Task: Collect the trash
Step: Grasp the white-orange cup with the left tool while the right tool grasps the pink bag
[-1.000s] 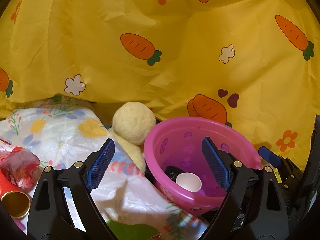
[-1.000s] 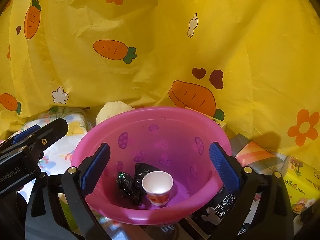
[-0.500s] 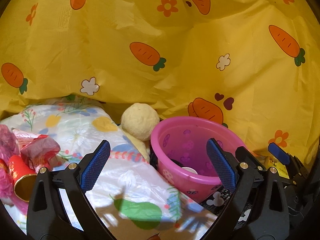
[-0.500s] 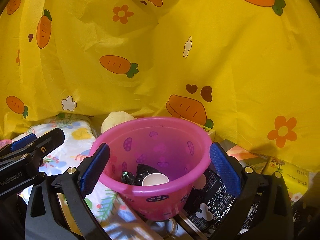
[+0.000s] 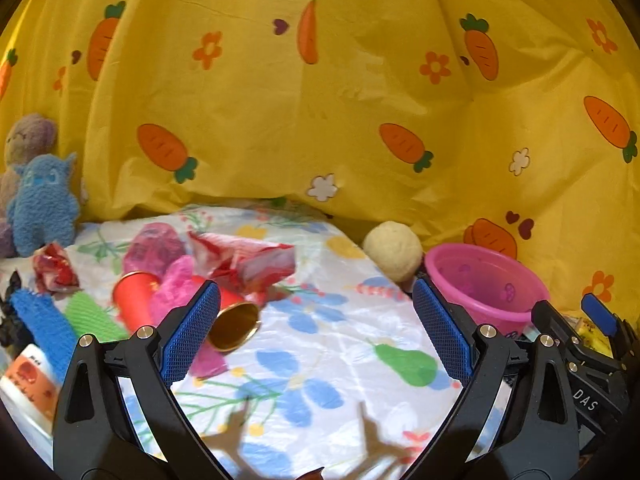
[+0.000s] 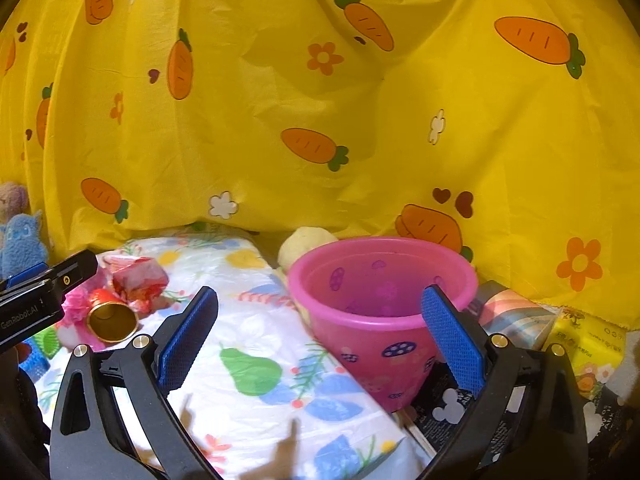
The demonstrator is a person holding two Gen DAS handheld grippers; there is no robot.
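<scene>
A pink plastic basin (image 6: 382, 304) (image 5: 486, 288) stands at the right edge of the flowered sheet. Trash lies in a heap at the left: a red cup with a gold inside (image 5: 234, 326) (image 6: 112, 320) on its side, a crumpled red and white wrapper (image 5: 248, 260) (image 6: 138, 276), a second red cup (image 5: 134, 298) and a small crumpled red wrapper (image 5: 54, 270). My left gripper (image 5: 316, 334) is open and empty, a little short of the cup heap. My right gripper (image 6: 320, 338) is open and empty, its right finger in front of the basin.
A cream ball (image 5: 394, 250) sits behind the basin. Pink plush (image 5: 172, 292), blue and green cloths (image 5: 44, 326) and a small tub (image 5: 30, 380) lie at the left. Blue and beige plush toys (image 5: 42, 204) lean on the yellow carrot curtain (image 5: 320, 100). Boxes (image 6: 584, 344) lie right of the basin.
Both grippers have pulled back from the basin and swung left. The trash heap and the plush toys have come into the left wrist view. The basin's inside is now hidden.
</scene>
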